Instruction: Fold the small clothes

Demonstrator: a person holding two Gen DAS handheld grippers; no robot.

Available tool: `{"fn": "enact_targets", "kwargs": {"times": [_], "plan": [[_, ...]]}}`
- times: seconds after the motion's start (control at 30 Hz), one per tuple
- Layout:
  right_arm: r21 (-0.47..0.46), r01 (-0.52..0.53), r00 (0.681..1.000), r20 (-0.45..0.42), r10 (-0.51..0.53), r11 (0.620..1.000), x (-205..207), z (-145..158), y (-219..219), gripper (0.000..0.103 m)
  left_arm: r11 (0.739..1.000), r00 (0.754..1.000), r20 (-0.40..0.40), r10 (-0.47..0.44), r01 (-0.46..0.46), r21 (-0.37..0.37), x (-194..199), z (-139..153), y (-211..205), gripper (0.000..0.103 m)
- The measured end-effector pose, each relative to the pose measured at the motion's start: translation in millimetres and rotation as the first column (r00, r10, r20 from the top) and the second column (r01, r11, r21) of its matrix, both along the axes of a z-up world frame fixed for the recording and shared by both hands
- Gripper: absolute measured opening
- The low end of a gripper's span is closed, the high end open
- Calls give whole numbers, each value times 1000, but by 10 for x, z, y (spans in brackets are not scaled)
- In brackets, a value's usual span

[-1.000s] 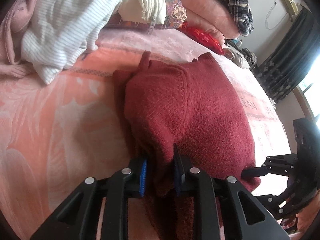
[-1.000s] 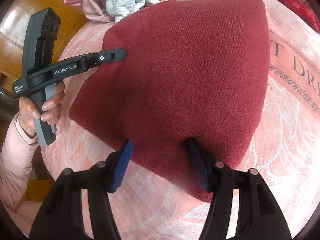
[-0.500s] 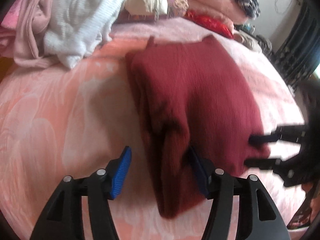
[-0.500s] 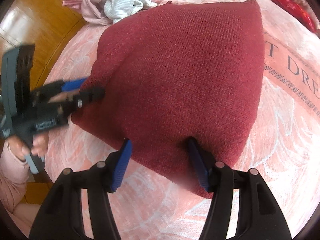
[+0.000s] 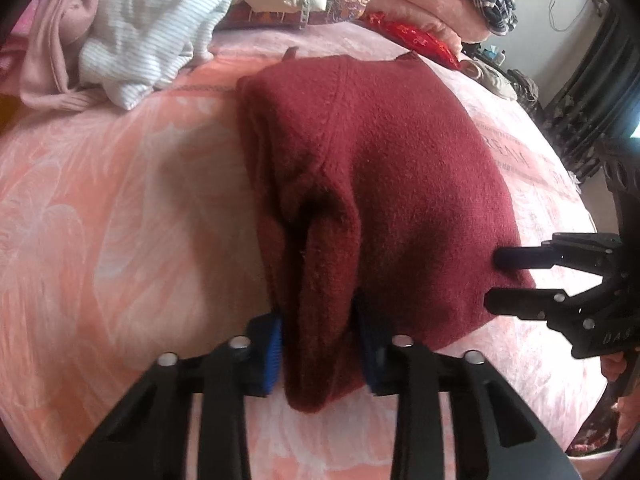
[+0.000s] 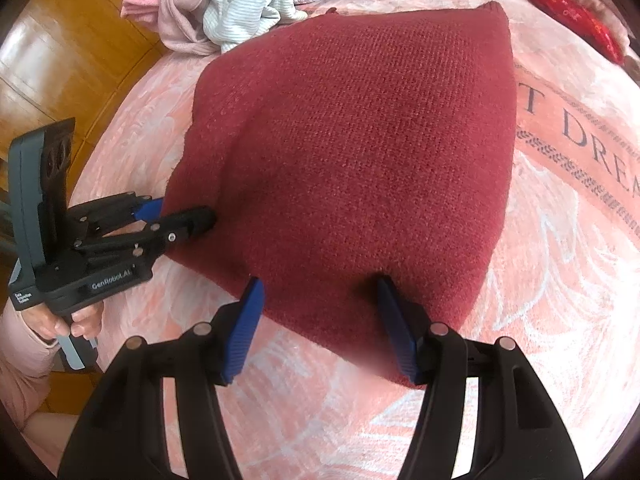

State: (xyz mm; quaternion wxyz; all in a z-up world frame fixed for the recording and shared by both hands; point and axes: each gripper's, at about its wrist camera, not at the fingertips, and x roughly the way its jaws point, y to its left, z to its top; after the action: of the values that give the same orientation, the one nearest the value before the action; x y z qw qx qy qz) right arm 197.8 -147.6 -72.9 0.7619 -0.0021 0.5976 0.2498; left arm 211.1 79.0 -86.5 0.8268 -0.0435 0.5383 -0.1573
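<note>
A dark red knit garment point(image 5: 392, 184) lies folded on a pink bedspread point(image 5: 112, 216). It also shows in the right wrist view point(image 6: 360, 152). My left gripper point(image 5: 320, 340) is shut on a bunched fold at the garment's near left edge. It shows in the right wrist view point(image 6: 180, 216) with its fingers on that edge. My right gripper point(image 6: 320, 320) is open, its blue pads either side of the garment's near corner, lying over the cloth. In the left wrist view it point(image 5: 496, 280) sits at the garment's right edge.
A pile of white striped and pink clothes point(image 5: 132, 28) lies at the far left of the bed. Folded bedding, a red pouch point(image 5: 412, 38) and a plaid cloth lie at the back. Wooden floor point(image 6: 72, 64) shows beyond the bed's left edge.
My left gripper opened, moved along the garment's edge and closed again on a fold nearer the front. My right gripper has stayed open at the near corner.
</note>
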Motion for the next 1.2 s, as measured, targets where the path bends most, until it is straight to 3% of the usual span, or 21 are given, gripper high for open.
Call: {"fn": "enact_targets", "kwargs": {"times": [0.07,0.3,0.4,0.47,0.57,0.7,0.77,0.8,0.83,0.97,1.03,1.1,1.17,1.2], "plan": [[6,5,1000,1,-5,1000,-13,7,-2,59,1000,1000,3,2,-2,-4,2,12,4,20],[104,42,999,-22,-40,994,-52,71,-166,60,997,1000,27,7,-5,-74,30,222,186,16],[123,70,997,-37,-66,990,-57,108,-327,61,999,1000,-3,-21,21,-27,56,42,180,16],[135,96,995,-54,-90,986,-54,127,-450,65,999,1000,-24,-12,11,-44,83,-87,201,17],[118,142,989,-52,-136,983,-58,116,-643,66,998,999,-32,-8,6,-64,109,-54,219,17],[138,181,975,-155,-159,974,-35,-137,-796,67,997,1000,-25,12,-14,-82,102,-5,230,17],[167,176,964,-227,-136,970,-53,-320,-770,62,997,1000,-14,13,-14,-78,103,31,227,16],[187,177,960,-251,-127,966,-87,-384,-777,40,997,1000,-1,13,-13,-80,101,78,224,16],[190,178,959,-253,-127,965,-102,-407,-773,32,997,1000,13,12,-11,-81,95,130,224,16],[203,165,970,-208,-122,965,-184,-415,-764,22,999,996,85,0,4,-46,103,275,229,13],[208,178,961,-245,-125,962,-191,-533,-783,21,999,1000,26,7,-6,-38,172,89,255,13],[217,176,960,-252,-119,960,-195,-531,-802,23,997,1000,-9,28,-29,-66,221,-55,294,17],[196,130,969,-232,-83,972,-203,-462,-791,34,995,999,-17,33,-35,-92,221,-26,330,29],[180,106,973,-222,-65,978,-206,-404,-783,50,996,1000,-14,24,-25,-91,213,41,341,32]]}}
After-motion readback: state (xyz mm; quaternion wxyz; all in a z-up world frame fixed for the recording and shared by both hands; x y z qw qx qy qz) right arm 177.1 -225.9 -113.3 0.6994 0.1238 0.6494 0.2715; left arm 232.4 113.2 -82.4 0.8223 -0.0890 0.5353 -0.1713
